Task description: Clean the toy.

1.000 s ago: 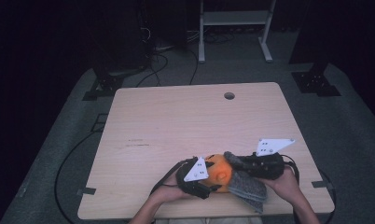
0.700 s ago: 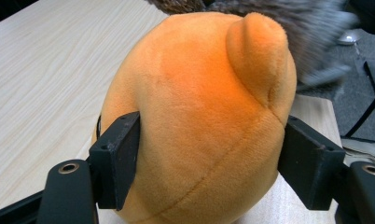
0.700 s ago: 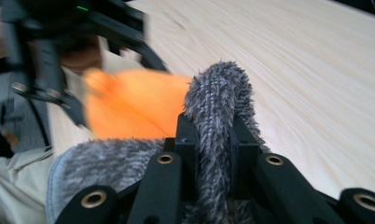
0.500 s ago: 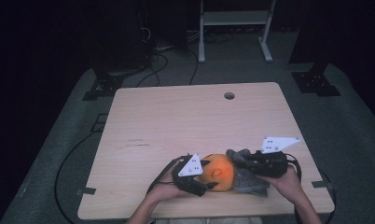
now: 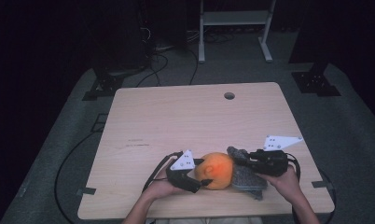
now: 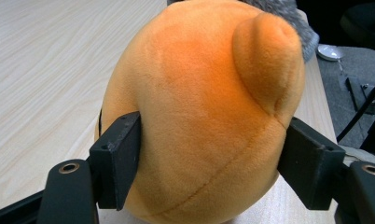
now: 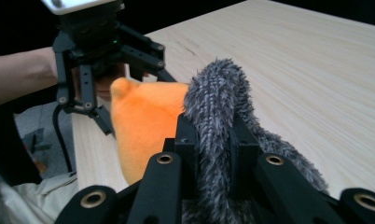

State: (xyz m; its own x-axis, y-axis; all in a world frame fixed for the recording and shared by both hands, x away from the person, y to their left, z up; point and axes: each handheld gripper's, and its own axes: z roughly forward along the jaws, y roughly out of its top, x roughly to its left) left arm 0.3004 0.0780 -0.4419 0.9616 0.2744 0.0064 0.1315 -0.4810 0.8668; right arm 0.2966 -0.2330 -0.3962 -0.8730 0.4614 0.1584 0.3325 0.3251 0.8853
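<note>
One wooden table [image 5: 185,121] carries the whole work area; it has one round hole [image 5: 229,95] near its far edge and three dark tape tabs along its side and near edges, one of them at the left near corner [image 5: 84,192]. One white metal frame [image 5: 234,18] stands on the grey floor beyond the table. Two soft items lie at the near edge of the table, touching each other: one orange plush toy [image 5: 218,170] at the centre and one grey fuzzy plush piece [image 5: 245,175] just to its right. Two hand-held grippers are in use, one per hand. The left gripper [image 5: 200,179] is clamped on the orange plush toy [image 6: 199,112]: in the left gripper view both black jaws press into its sides, and one rounded ear [image 6: 265,60] projects from the upper right of the toy. The right gripper [image 5: 239,156] is closed tightly on the grey fuzzy plush piece [image 7: 218,107]: in the right gripper view its two jaws pinch one upright tuft of the grey pile between them, with the orange plush toy [image 7: 146,126] directly beside it and the left gripper [image 7: 115,88] beyond. Each gripper bears one pale three-cornered plate, two in total.
</note>
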